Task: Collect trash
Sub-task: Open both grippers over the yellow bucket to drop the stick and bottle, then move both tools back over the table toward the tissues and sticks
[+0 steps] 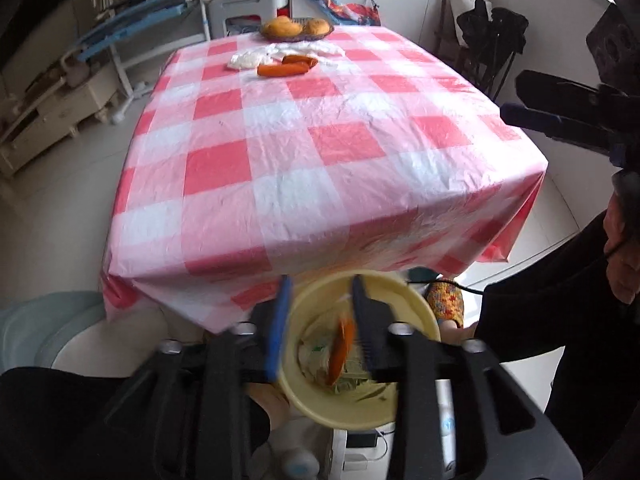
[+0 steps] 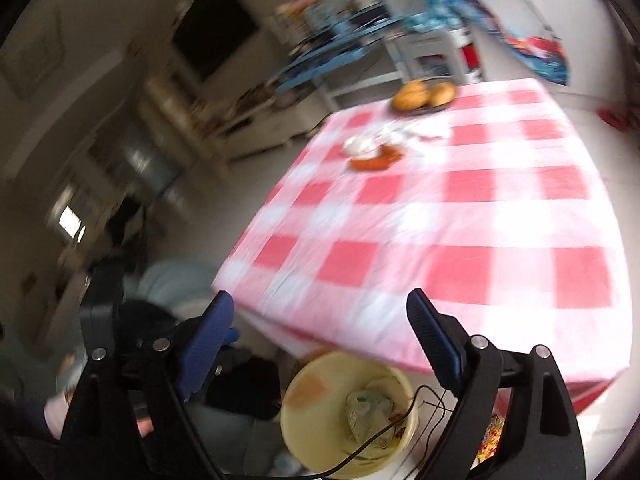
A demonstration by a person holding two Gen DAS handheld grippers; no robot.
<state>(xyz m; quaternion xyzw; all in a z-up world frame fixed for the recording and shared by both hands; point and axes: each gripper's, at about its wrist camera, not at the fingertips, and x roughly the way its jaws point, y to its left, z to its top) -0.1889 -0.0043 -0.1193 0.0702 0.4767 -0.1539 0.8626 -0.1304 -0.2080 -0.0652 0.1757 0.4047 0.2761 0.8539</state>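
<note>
A yellow bin (image 1: pixel 416 312) stands on the floor at the table's near edge, with crumpled wrappers inside; it also shows in the right wrist view (image 2: pixel 304 420). My left gripper (image 1: pixel 320 288) is open above the bin, and an orange wrapper (image 1: pixel 342 350) is blurred between its fingers, apart from both, over the bin. My right gripper (image 2: pixel 320 300) is open and empty above the table's near corner; it also shows at the right in the left wrist view (image 1: pixel 532 114). Orange wrappers (image 1: pixel 286 66) and white crumpled paper (image 1: pixel 248 60) lie at the table's far end.
The table has a red and white checked cloth (image 1: pixel 320 152). A plate of bread rolls (image 1: pixel 296 28) sits at its far edge. A pale stool (image 1: pixel 44 320) stands left of the table. Shelves and a white chair stand beyond. A black cable (image 2: pixel 400 420) crosses the bin.
</note>
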